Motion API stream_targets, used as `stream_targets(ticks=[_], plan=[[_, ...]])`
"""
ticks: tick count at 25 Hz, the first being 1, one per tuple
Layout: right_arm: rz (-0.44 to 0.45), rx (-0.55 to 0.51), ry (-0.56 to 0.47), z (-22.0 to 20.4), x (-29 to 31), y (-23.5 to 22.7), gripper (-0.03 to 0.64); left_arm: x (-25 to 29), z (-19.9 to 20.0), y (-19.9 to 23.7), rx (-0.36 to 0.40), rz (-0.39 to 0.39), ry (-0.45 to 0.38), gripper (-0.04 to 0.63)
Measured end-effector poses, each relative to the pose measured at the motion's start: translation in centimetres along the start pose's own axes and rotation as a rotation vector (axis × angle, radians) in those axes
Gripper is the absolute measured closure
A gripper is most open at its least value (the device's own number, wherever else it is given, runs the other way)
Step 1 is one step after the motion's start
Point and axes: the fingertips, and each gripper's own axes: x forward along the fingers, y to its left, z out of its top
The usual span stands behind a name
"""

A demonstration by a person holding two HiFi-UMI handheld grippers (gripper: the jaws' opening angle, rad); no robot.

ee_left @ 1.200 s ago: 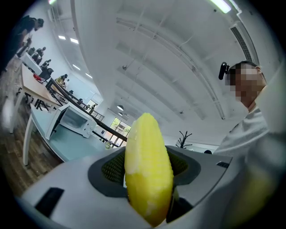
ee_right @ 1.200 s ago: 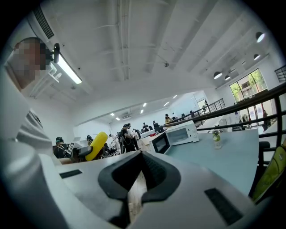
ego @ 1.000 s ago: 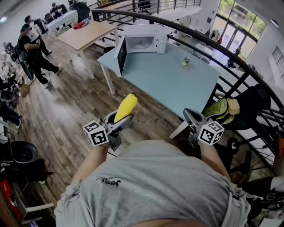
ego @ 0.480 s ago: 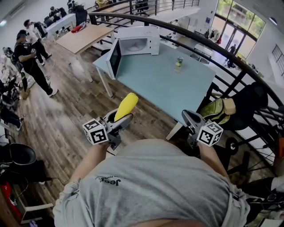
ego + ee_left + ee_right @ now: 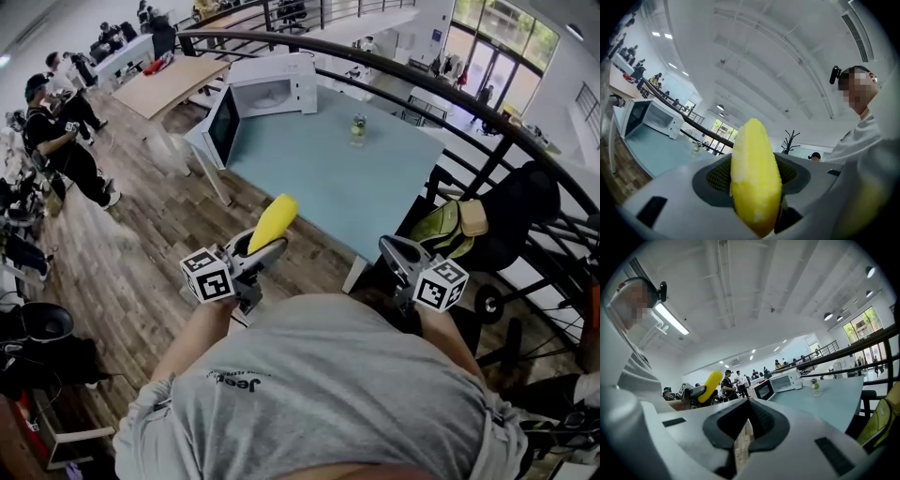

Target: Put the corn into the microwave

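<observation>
A yellow corn cob point(image 5: 274, 221) sticks up and forward out of my left gripper point(image 5: 263, 246), which is shut on it; in the left gripper view the corn point(image 5: 754, 178) fills the gap between the jaws. The white microwave point(image 5: 265, 92) stands at the far left corner of the light-blue table point(image 5: 319, 178) with its door point(image 5: 223, 127) swung open, well ahead of both grippers. My right gripper point(image 5: 394, 251) is held level near the table's front corner, its jaws together with nothing between them. The right gripper view shows the corn point(image 5: 710, 386) at left and the microwave point(image 5: 780, 383) ahead.
A small jar point(image 5: 358, 127) stands on the table behind the microwave's right. A black railing point(image 5: 441, 98) curves behind the table. A green and black bag point(image 5: 455, 230) lies at the right. People point(image 5: 56, 131) stand on the wooden floor at left, near a wooden table point(image 5: 178, 80).
Both grippers have moved forward together, so the table's front edge is nearer to them. The corn stays gripped in the left one. The microwave has shifted up and left in the head view.
</observation>
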Motion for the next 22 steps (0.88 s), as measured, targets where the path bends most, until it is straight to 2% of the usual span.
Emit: stream_targets(ticks=[11, 15, 22], plan=[[0.050, 0.034, 0.017, -0.6, 1.1, -2.5, 0.600, 1.5, -0.7, 0.8, -0.019, 0.048, 0.007, 0.350], [0.043, 0.031, 0.036, -0.5, 3.9, -3.3, 0.600, 0.9, 0.0, 3.7, -0.033, 0.055, -0.005, 0.350], [-0.018, 0.001, 0.023, 1.4, 12.1, -4.0, 0.599, -0.8, 3.5, 11.8, -0.034, -0.012, -0.011, 0.350]])
